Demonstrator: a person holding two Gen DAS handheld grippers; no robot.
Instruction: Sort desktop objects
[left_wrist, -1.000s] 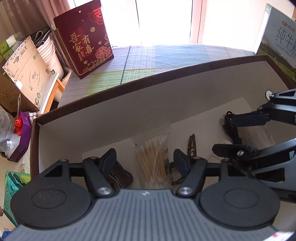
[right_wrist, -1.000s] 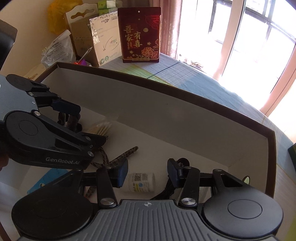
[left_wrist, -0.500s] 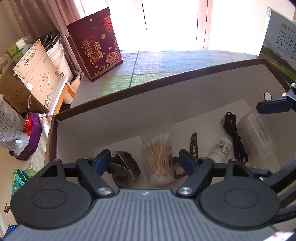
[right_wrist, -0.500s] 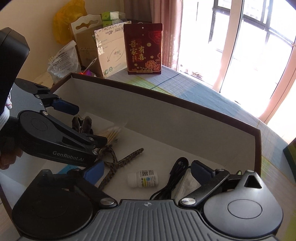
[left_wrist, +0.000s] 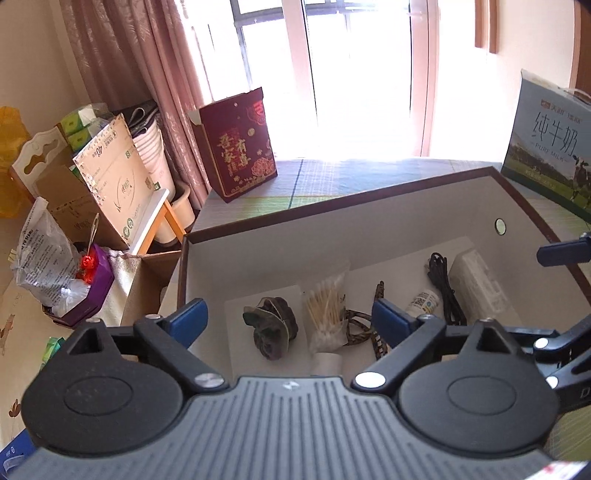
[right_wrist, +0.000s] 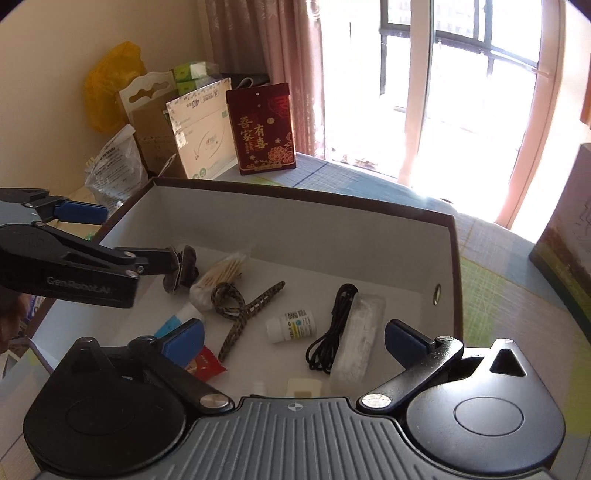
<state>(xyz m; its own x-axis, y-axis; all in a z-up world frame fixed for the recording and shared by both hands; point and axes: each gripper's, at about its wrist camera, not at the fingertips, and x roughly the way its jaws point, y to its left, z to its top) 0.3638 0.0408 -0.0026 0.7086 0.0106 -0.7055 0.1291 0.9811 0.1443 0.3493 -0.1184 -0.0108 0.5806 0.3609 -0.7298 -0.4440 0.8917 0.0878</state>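
Observation:
An open box (left_wrist: 332, 210) with a brown rim and white inside holds a dark hair clip (left_wrist: 271, 326), a bag of cotton swabs (left_wrist: 327, 314), a patterned band (right_wrist: 243, 306), a white bottle (right_wrist: 291, 326), a black cable (right_wrist: 332, 332) and a clear packet (right_wrist: 360, 336). My left gripper (left_wrist: 288, 319) hovers above the clip and swabs, its jaws opening with nothing between them. My right gripper (right_wrist: 293, 338) is open above the bottle and cable, holding nothing. A red sachet (right_wrist: 205, 363) and a blue-white tube (right_wrist: 177, 323) lie by its left finger.
A red gift box (left_wrist: 236, 147) stands on the tablecloth behind the open box, and a milk carton (left_wrist: 550, 147) stands at the far right. Cardboard boxes (left_wrist: 110, 177), a plastic bag (left_wrist: 40, 254) and a purple box (left_wrist: 92, 288) crowd the left side. Bright windows lie beyond.
Both grippers have risen and drawn back from the box floor, and their jaws have spread wide. The right gripper no longer frames the white bottle, which lies in the box.

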